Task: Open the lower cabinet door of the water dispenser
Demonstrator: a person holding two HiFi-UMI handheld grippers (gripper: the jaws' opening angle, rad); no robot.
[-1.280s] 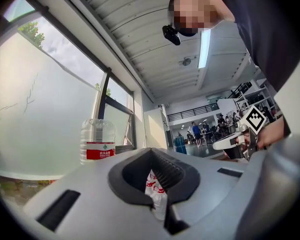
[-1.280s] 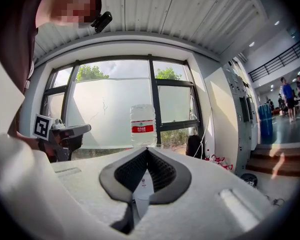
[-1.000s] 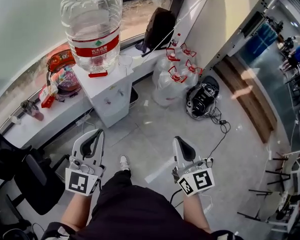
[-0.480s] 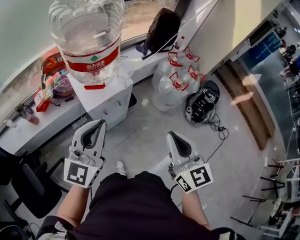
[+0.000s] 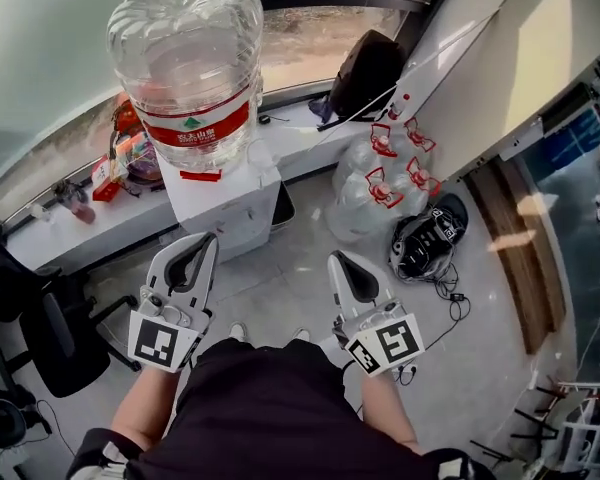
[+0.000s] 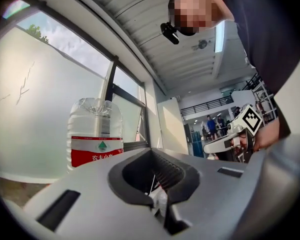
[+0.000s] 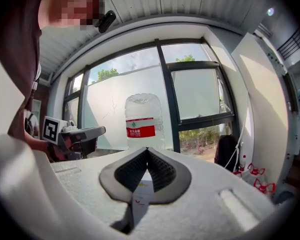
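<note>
Grey tiled floor by a window wall, w/ a white water dispenser (image 5: 225,183) straight ahead carrying a big bottle (image 5: 190,68) w/ a red label; its lower door (image 5: 248,233) faces the person and looks closed. Left gripper (image 5: 202,243) and right gripper (image 5: 335,260) are held side by side in front of the dispenser, neither touching it, each w/ fingers pressed together on nothing. Empty jugs (image 5: 380,183) and a helmet (image 5: 428,248) sit on the floor to the right, a black chair (image 5: 40,338) to the left.
</note>
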